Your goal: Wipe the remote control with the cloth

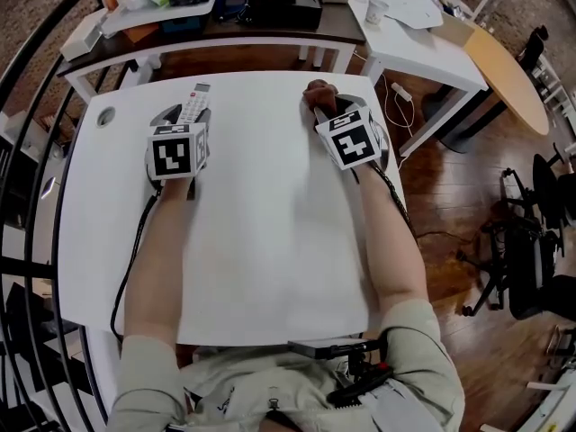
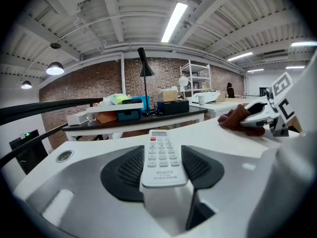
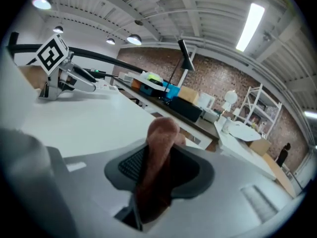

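A large white table (image 1: 270, 268) fills the middle of the head view. Behind its far edge stands a dark desk (image 1: 279, 34) crowded with boxes and small items (too small to name each one). The person's two bare forearms, left (image 1: 151, 268) and right (image 1: 393, 241), reach over the white table toward its far side. Each one ends at a gripper with a marker cube.

The left gripper (image 1: 185, 113) is over the far left part of the table. Its jaws are closed on the remote control (image 2: 161, 157), a white one with a red button at the top of its keypad. The pads press on the two long sides of its lower end. The rest of the body sticks out forward past the jaws, with the buttons facing up.

The right gripper (image 1: 322, 104) is over the far right part of the table, well apart from the left one. Its jaws are narrow and pinch the cloth (image 3: 157, 162), a brownish-red one. The cloth is bunched between the pads and rises above them in a rounded fold. The cloth and the remote control do not touch.
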The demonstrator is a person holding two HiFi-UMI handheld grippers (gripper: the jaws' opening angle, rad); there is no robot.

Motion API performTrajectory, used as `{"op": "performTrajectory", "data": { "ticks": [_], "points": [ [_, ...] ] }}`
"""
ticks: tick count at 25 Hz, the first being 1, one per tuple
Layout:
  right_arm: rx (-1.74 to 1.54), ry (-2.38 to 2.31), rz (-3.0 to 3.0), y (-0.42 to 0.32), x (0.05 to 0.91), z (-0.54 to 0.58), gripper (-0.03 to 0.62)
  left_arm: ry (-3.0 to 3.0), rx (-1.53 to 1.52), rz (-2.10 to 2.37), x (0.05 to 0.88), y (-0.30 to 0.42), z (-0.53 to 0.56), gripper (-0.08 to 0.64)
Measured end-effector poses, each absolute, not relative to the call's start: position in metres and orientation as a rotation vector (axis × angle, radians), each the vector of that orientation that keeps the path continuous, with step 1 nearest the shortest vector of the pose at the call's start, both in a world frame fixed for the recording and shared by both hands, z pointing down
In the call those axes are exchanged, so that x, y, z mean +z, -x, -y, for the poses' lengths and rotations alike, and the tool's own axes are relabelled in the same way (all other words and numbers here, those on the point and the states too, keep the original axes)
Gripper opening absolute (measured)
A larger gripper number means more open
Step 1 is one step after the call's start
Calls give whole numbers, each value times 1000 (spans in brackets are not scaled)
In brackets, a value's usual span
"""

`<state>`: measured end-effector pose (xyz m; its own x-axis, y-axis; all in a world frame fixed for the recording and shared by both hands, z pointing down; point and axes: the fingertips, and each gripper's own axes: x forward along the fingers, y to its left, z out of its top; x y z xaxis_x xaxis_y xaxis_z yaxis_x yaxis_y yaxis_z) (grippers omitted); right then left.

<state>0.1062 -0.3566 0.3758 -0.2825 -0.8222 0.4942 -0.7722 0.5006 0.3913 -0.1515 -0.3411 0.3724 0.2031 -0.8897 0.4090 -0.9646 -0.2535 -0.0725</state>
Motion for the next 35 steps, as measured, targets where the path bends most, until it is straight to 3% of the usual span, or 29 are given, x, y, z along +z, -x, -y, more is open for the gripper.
{"op": "performTrajectory", "data": {
  "ticks": [7, 16, 23, 25, 27, 30, 35],
  "points": [
    [-56, -1255, 2081, -104, 383, 355, 161, -2204, 603, 1753, 378, 154, 341, 245],
    [0, -1256, 2106, -114, 382, 354, 254, -2188, 606, 1731, 381, 155, 342, 254],
    [-64, -1374, 2221, -115, 330, 328, 255, -2295, 516, 1764, 352, 149, 318, 253],
    [-98, -1430, 2250, -115, 315, 317, 219, -2335, 433, 1802, 326, 148, 305, 231],
    [-135, -1488, 2265, -117, 301, 302, 125, -2385, 332, 1820, 297, 144, 285, 195],
    [-176, -1596, 2308, -124, 272, 273, 37, -2458, 210, 1832, 260, 136, 247, 135],
    [-263, -1697, 2368, -135, 231, 212, 9, -2577, 75, 1850, 223, 118, 176, 114]
  ]
}}
